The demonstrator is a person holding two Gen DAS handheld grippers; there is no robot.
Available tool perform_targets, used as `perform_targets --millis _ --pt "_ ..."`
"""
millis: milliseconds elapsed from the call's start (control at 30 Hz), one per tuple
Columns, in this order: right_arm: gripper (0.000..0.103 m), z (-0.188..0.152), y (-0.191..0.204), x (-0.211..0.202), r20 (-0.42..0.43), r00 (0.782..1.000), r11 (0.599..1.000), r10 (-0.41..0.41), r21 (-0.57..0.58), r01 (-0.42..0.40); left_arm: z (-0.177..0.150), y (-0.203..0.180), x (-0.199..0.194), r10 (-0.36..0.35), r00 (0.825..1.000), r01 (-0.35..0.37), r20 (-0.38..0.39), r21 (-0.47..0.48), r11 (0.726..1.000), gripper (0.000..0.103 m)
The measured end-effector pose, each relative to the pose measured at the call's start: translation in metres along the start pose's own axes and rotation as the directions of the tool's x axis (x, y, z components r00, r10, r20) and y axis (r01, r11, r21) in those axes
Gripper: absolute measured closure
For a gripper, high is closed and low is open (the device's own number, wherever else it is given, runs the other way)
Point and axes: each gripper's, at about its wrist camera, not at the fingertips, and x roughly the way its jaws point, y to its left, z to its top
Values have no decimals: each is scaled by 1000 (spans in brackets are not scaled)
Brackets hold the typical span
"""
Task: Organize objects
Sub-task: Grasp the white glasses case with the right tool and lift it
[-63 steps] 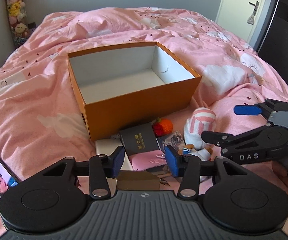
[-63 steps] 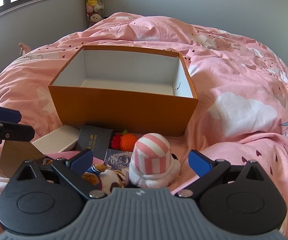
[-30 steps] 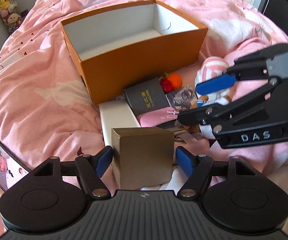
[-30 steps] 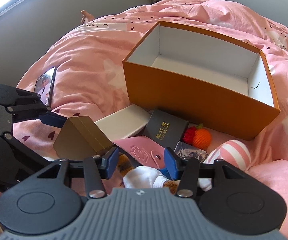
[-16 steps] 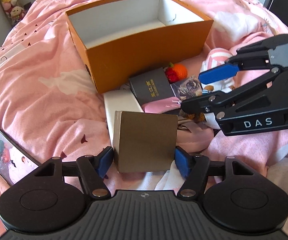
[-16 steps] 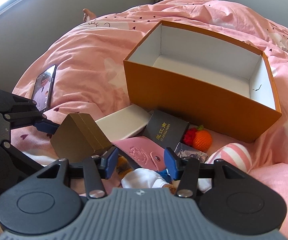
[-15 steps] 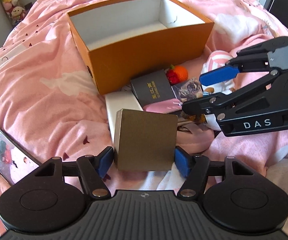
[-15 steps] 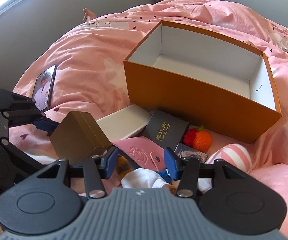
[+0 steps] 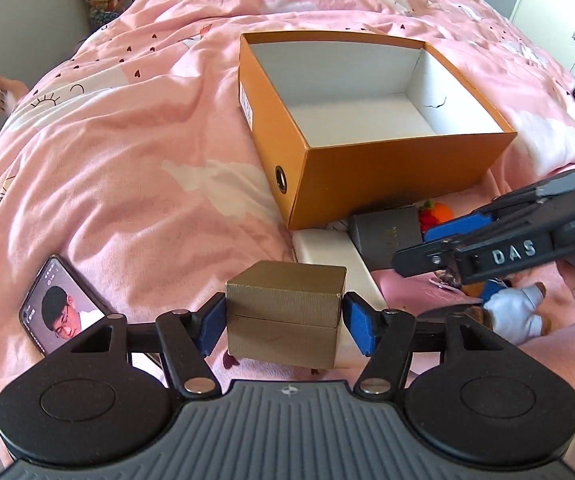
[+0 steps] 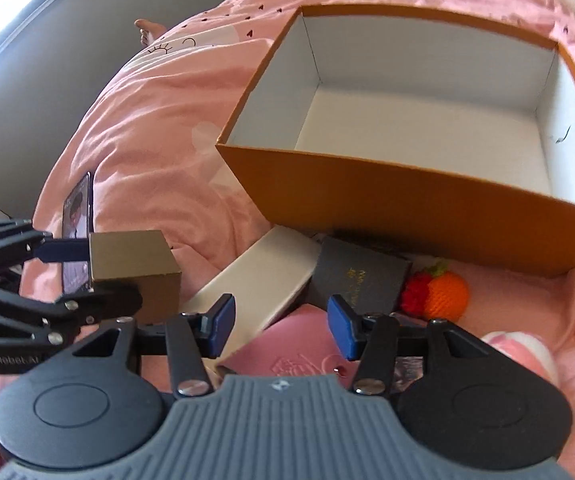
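A small gold box (image 9: 285, 312) sits between the blue pads of my left gripper (image 9: 283, 322), whose jaws are closing; both pads press its sides and it hangs clear of the pink bedspread. The right wrist view shows the same gold box (image 10: 133, 264) held at the left. My right gripper (image 10: 279, 320) is open with nothing between its fingers, low over a pink wallet (image 10: 299, 354). An empty orange box (image 9: 387, 168) stands open beyond the pile. A white flat box (image 10: 263, 276), a dark grey box (image 10: 359, 276) and a crocheted orange and red toy (image 10: 443, 290) lie at its front wall.
A phone (image 9: 59, 304) with its screen lit lies on the bedspread at the left. A plush toy in blue clothes (image 9: 515, 312) and a pink-striped plush (image 10: 519, 348) lie at the right. A person's foot (image 9: 5, 92) shows at the bed's far left edge.
My left gripper closed onto the gold box, lifted it and carried it left, away from the pile. My right gripper dropped lower and closer to the wallet and orange box.
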Motion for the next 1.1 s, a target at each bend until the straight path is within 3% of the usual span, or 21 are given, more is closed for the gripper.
perform_targets --millis 133,433,633,700,867,1100 --pt "48 19 -7 29 -72 993 986 93 143 -82 8 6 5 -6 1000 6 -3 -13 1000 31" --pt "45 33 -25 91 -237 959 941 154 331 -70 21 20 21 -16 1000 15 -26 -38 999 32" --pt "43 32 -39 113 -264 934 895 242 433 -110 28 23 34 -28 998 26 -50 -40 999 32" --pt "39 30 -41 121 -265 924 879 274 460 -128 30 23 38 -29 998 27 -57 -37 999 32" --pt "37 23 -36 137 -274 907 859 318 488 -154 32 20 42 -20 998 17 -65 -49 999 32" --pt "39 17 -25 124 -252 913 859 321 484 -168 28 13 34 10 999 -11 -32 -55 998 33"
